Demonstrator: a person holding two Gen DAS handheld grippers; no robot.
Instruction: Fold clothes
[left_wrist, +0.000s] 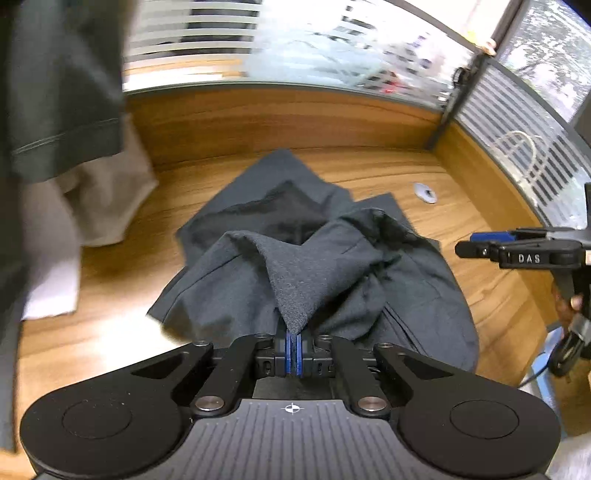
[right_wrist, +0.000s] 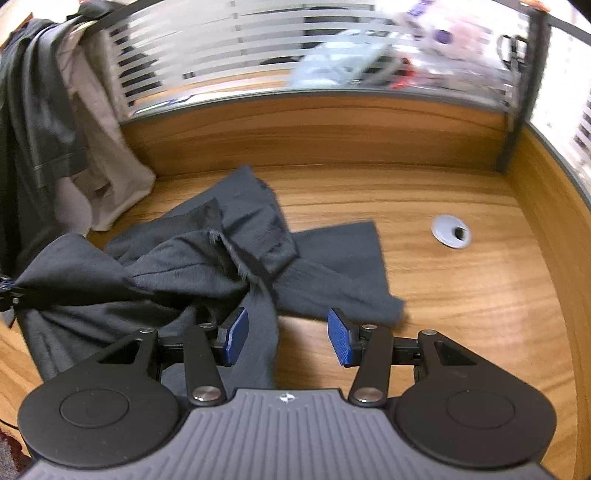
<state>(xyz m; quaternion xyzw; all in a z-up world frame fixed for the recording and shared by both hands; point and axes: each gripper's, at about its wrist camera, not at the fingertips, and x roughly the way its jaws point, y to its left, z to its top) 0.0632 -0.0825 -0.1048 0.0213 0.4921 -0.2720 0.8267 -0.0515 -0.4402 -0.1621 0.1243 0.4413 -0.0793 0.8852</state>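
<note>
A dark grey garment (left_wrist: 317, 266) lies crumpled on the wooden desk (left_wrist: 369, 166). My left gripper (left_wrist: 294, 354) is shut on a pointed fold of it and lifts that corner off the desk. The garment also shows in the right wrist view (right_wrist: 207, 266), with the pinched corner at the far left. My right gripper (right_wrist: 288, 338) is open and empty, low over the garment's near edge. It also shows at the right edge of the left wrist view (left_wrist: 480, 247), apart from the cloth.
Dark and beige clothes (right_wrist: 66, 140) hang at the left over the desk. A grey cable grommet (right_wrist: 451, 231) sits in the desk at the right. A wooden partition (right_wrist: 314, 129) with frosted striped glass closes the back and right.
</note>
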